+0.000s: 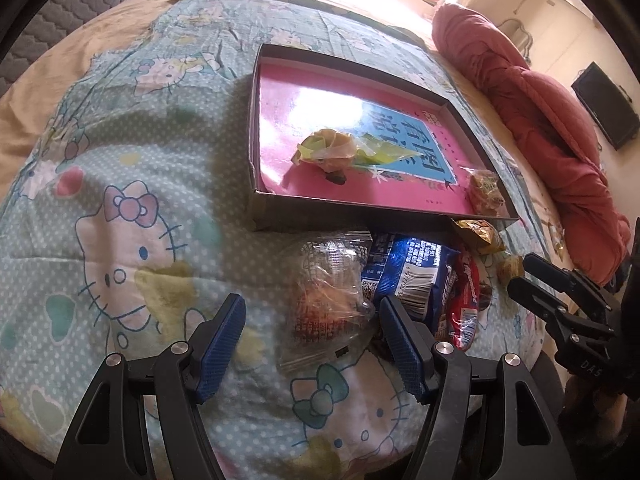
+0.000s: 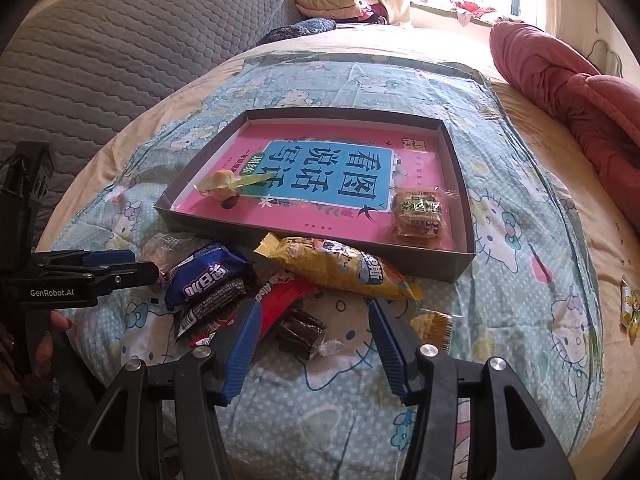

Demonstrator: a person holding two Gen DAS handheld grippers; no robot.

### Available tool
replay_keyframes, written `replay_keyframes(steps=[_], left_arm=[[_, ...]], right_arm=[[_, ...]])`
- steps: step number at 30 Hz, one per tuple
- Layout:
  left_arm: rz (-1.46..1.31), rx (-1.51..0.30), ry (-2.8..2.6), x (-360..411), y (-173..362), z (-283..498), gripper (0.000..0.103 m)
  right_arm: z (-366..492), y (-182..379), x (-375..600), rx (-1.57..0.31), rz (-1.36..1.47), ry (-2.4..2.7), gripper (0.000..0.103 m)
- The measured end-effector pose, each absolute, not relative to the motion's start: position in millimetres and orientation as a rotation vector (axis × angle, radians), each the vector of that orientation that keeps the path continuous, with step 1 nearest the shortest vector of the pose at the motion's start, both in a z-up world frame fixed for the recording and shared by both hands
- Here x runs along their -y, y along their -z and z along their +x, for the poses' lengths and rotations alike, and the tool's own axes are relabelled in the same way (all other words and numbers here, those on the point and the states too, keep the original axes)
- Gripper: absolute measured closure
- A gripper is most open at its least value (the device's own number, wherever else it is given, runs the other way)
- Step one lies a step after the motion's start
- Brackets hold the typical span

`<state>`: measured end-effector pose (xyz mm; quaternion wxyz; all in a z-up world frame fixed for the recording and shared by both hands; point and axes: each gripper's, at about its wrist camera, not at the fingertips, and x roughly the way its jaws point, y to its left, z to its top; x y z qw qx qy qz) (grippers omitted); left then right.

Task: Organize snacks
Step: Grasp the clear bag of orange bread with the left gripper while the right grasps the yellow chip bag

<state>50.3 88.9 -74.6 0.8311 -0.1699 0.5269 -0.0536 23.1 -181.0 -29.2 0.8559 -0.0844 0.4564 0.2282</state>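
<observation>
The bed [image 2: 500, 248], covered by a cartoon-cat sheet, fills both views. A shallow box [image 2: 464, 216] with a pink book cover as its floor lies at frame centre and contains a wrapped cake [image 2: 416, 214] at lower right and a yellow-green wrapper [image 2: 224, 184] at left. Below the box lies the snack pile: yellow bag [image 2: 340, 266], blue packet [image 2: 208, 276], red packet [image 2: 284, 300], clear-wrapped snack [image 1: 328, 300]. The left claw [image 1: 312, 348] stands open astride the clear-wrapped snack, not pressing it. The right claw [image 2: 314, 346] stands open, empty, over a dark snack [image 2: 300, 334].
</observation>
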Motion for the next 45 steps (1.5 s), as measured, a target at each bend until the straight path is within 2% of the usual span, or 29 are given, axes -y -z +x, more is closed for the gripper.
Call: replay_keyframes(steps=[2, 5, 23, 30, 35, 38, 39, 40, 43, 45], left_arm=[[-0.361, -1.126, 0.107, -89, 78, 52, 0.032], [-0.353, -1.126, 0.11, -87, 80, 54, 0.037], [-0.343, -1.116, 0.105, -86, 83, 60, 0.038], [-0.348, -1.117, 0.102, -86, 85, 61, 0.038], [-0.335, -1.119, 0.09, -83, 87, 64, 0.038], [-0.309, -1.124, 0.074, -80, 89, 67, 0.045], [-0.3, -1.125, 0.071, -79, 90, 67, 0.047], [-0.291, -1.128, 0.068, -78, 90, 68, 0.048], [-0.278, -1.131, 0.077, -77, 91, 68, 0.058], [-0.272, -1.13, 0.085, -76, 91, 68, 0.059]], right_arm=[[26, 31, 181, -0.952, -0.195, -0.466, 0.048], [32, 33, 180, -0.938, -0.219, -0.451, 0.048], [38, 56, 147, -0.835, -0.491, -0.439, 0.048], [29, 77, 124, -0.708, -0.771, -0.38, 0.048], [22, 81, 116, -0.64, -0.856, -0.374, 0.061], [23, 79, 118, -0.645, -0.834, -0.383, 0.065], [24, 76, 120, -0.651, -0.813, -0.392, 0.068], [25, 73, 122, -0.676, -0.775, -0.423, 0.076], [27, 67, 128, -0.71, -0.692, -0.451, 0.077], [30, 62, 133, -0.727, -0.633, -0.467, 0.077]])
